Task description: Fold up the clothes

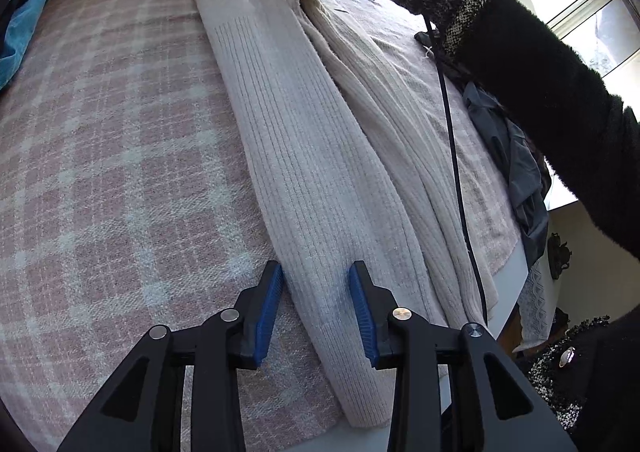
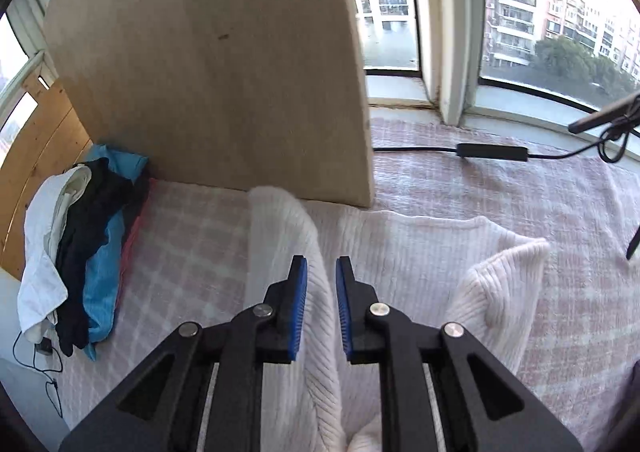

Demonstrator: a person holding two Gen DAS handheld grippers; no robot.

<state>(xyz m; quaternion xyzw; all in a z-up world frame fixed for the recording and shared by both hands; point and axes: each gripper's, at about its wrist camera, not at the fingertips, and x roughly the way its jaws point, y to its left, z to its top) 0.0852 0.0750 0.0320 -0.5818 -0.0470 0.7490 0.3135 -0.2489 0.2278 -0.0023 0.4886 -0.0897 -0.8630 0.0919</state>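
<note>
Left wrist view shows the cream ribbed sweater (image 1: pixel 304 155) lying lengthwise on the plaid-covered table (image 1: pixel 100 139), soft and floppy; best pinched at a folded edge. Left gripper (image 1: pixel 316 308) fingers spread over its hem; right gripper (image 2: pixel 321 306) fingers narrowly parted, straddling a fold.

Light: bright daylight from the windows (image 2: pixel 552 31) — panes blown out in the left wrist view | Shadows: soft, under the gripper fingers (image 1: pixel 362 312) | Focus: sharp centrally (slight softness at edges) | Distortion: strong fisheye bowing, dark vignette in the corners
</note>
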